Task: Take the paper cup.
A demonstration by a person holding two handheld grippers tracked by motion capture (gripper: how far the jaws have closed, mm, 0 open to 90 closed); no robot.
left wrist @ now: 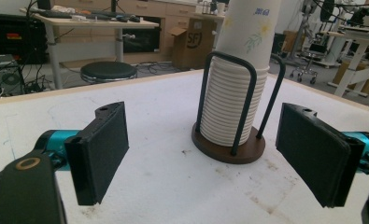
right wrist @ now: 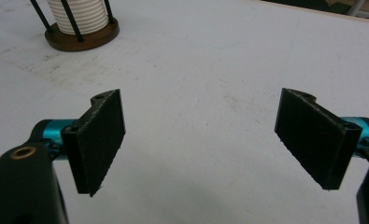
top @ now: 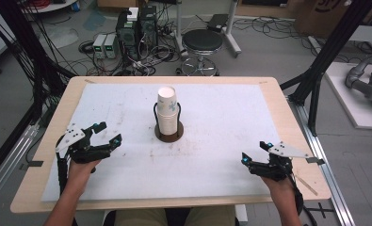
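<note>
A tall stack of white paper cups stands in a holder with a round brown base and black wire hoops, at the middle of the white mat. The left gripper view looks at the cup stack from close by, between its jaws. My left gripper hovers at the mat's left side, open and empty. My right gripper rests near the front right, open, with nothing between its jaws. The holder's base sits far off at the upper left of the right gripper view.
The white mat covers most of a wooden table. Beyond the table's far edge stand a black stool, computer cases and cables on the floor. Black frame posts rise at both sides.
</note>
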